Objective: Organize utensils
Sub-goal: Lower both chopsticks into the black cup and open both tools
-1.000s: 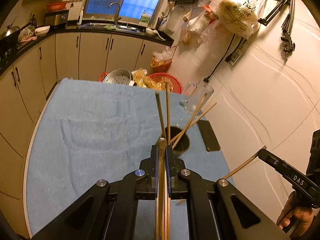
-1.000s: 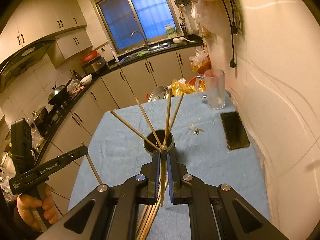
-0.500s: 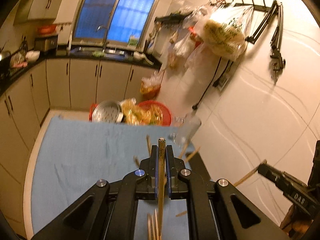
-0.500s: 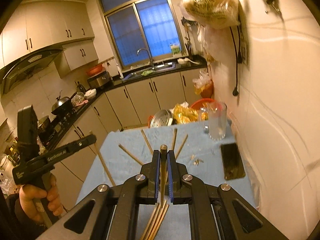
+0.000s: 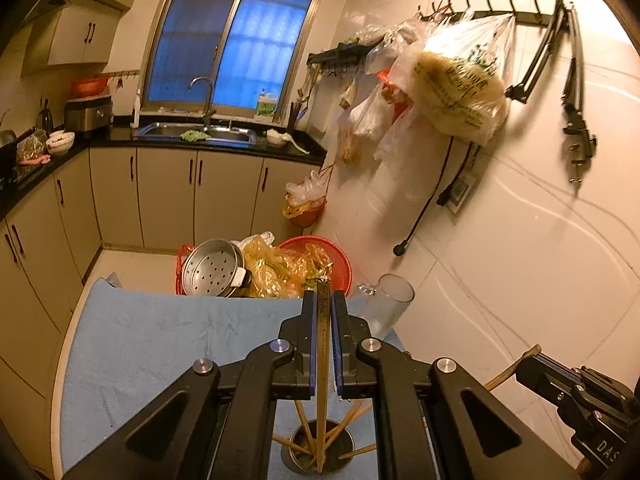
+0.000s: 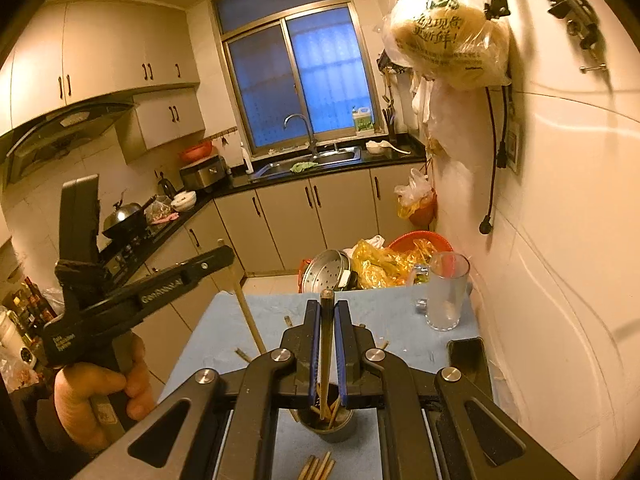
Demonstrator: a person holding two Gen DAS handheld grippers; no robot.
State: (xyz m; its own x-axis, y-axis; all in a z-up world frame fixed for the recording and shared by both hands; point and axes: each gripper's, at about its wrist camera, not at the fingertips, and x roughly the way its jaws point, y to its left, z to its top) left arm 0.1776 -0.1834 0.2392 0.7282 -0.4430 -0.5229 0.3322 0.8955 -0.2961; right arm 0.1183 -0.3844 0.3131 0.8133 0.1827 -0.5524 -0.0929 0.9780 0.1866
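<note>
My left gripper is shut on a wooden chopstick that stands upright, its lower end inside the dark round holder below. Several chopsticks lean in that holder. My right gripper is shut on another chopstick held upright over the same holder. Each gripper shows in the other's view: the right one and the left one, each with a stick. Loose chopsticks lie on the blue cloth.
The table's blue cloth ends at a white wall on the right. A glass mug and a black phone sit near the wall. A steel steamer pot and red basket lie beyond the far edge.
Both grippers tilted upward and rose, so the holder dropped from mid-frame to below the fingers. Each still holds its chopstick, now upright over the holder.
</note>
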